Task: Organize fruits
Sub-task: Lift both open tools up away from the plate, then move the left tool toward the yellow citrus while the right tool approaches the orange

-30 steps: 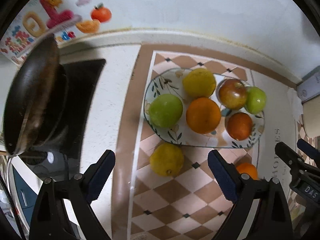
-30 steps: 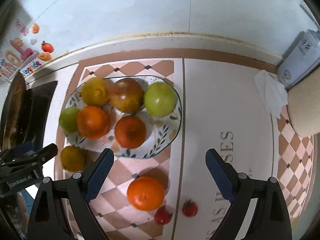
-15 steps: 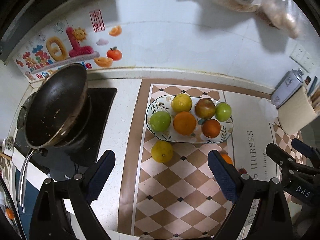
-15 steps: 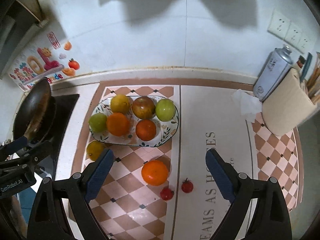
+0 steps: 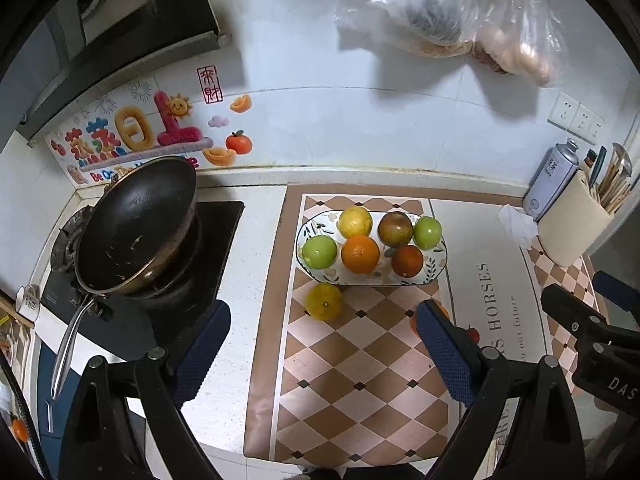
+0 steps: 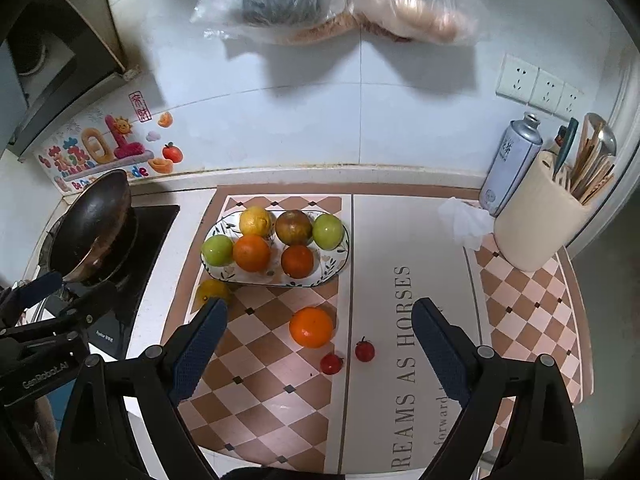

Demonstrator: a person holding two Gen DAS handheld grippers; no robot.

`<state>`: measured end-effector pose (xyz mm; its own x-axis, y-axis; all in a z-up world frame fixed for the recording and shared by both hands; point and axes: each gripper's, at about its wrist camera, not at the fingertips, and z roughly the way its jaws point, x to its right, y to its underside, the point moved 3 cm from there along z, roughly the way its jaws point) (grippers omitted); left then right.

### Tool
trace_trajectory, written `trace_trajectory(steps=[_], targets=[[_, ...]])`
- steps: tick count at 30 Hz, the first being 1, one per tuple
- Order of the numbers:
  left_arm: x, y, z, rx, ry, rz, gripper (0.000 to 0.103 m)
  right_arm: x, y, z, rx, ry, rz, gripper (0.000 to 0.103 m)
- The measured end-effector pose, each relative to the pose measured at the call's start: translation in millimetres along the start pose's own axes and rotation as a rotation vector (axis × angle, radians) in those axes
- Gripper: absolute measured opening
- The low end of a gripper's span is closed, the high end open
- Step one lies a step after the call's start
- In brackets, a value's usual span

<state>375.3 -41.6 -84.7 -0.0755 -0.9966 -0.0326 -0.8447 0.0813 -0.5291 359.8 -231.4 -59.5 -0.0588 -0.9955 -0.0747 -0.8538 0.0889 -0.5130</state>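
Both tongs, left (image 5: 322, 354) and right (image 6: 316, 346), gape wide and empty above the worktop; loose orange (image 6: 311, 327) lies on the checkered mat (image 6: 256, 364) just before the full plate (image 6: 343, 256), so approach square, pinch gently, seat it between fruits.

The plate (image 6: 338, 265) is looking like glazed ceramic, glossy, with painted leaves. The fruits on it are showing smooth, slightly shiny skins; the orange (image 6: 311, 327) at its 6 o'clock is looking finely dimpled. The mat (image 6: 380, 320) beneath is appearing smooth and faintly sheeny, like vinyl. At 9 o'clock the pan (image 5: 136, 224) is showing a matt dark inside and a polished metal handle. At 12 o'clock thin, crinkled clear plastic bags (image 6: 340, 0) are hanging against glossy wall tiles (image 6: 420, 128). At 3 o'clock crumpled tissue paper (image 6: 464, 224) is lying beside a metal can (image 6: 510, 164).
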Motion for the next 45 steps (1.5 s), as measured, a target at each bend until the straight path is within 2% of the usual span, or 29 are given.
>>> trace_trajectory(steps=[6, 13, 19, 21, 23, 29, 33, 36, 42, 45], targets=[[3.7, 1.1, -11.6, 0.029, 0.002, 0.012, 0.095, -1.3, 3.4, -13.2, 0.02, -0.006, 0.01, 0.096], [4.6, -3.3, -8.6, 0.029, 0.002, 0.007, 0.095, -3.6, -3.4, -11.0, 0.028, -0.022, 0.019, 0.096], [-2.3, -10.1, 9.0, 0.005, -0.017, -0.026, 0.095, -1.4, -12.6, 7.5, 0.004, -0.045, 0.04, 0.096], [-7.4, -12.5, 20.3, -0.018, -0.028, -0.04, 0.102, 2.4, -13.4, 22.1, -0.024, -0.062, 0.061, 0.1], [-15.1, -14.7, 36.5, -0.044, -0.044, -0.061, 0.103, 7.6, -12.5, 42.7, -0.06, -0.071, 0.075, 0.1], [-45.6, -7.3, 93.7, -0.177, -0.073, -0.149, 0.103, 22.7, 3.8, 135.1, -0.246, -0.105, 0.095, 0.1], [-58.5, 5.5, 130.8, -0.275, -0.078, -0.19, 0.103, 21.1, 23.2, 198.5, -0.355, -0.118, 0.077, 0.1], [-60.3, 14.5, 158.4, -0.352, -0.074, -0.202, 0.103, 14.0, 38.6, 237.9, -0.425, -0.097, 0.041, 0.1], [-46.6, 23.7, 221.1, -0.51, -0.02, -0.237, 0.103, 1.0, 56.6, 280.5, -0.512, -0.122, 0.028, 0.096], [-35.3, 23.3, 248.4, -0.553, -0.009, -0.217, 0.103, -3.0, 64.1, 294.2, -0.55, -0.137, 0.025, 0.086]])
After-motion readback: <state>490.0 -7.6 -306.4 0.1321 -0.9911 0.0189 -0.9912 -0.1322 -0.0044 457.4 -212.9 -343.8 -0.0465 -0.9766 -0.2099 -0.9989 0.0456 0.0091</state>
